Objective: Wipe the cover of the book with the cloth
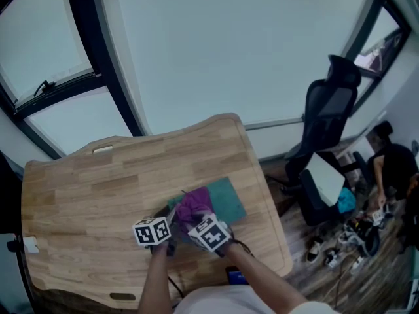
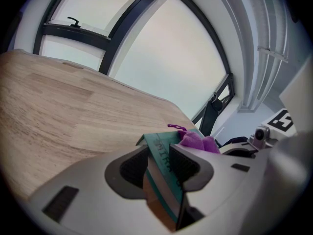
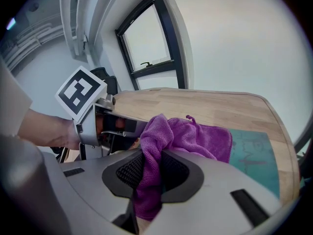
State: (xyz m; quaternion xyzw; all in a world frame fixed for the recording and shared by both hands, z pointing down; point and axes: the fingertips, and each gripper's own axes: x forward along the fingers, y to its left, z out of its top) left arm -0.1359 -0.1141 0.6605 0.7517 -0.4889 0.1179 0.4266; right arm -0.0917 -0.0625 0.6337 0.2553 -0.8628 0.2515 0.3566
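A teal book (image 1: 228, 200) lies on the wooden table (image 1: 118, 182) near its front right. My left gripper (image 2: 160, 164) is shut on the book's (image 2: 164, 168) near corner, its spine edge between the pads. A purple cloth (image 3: 190, 136) rests on the teal cover (image 3: 252, 153), and my right gripper (image 3: 149, 173) is shut on a bunched fold of it. In the head view the cloth (image 1: 194, 205) covers the book's left part, with the left gripper (image 1: 163, 224) and the right gripper (image 1: 200, 224) side by side just below it. From the left gripper view the cloth (image 2: 198, 142) shows behind the book.
A black office chair (image 1: 324, 120) stands right of the table, with shoes and clutter on the floor (image 1: 357, 237) beyond. A person (image 1: 393, 165) sits at the far right. Large windows (image 1: 216, 44) run behind the table, whose right edge (image 1: 272, 201) is close to the book.
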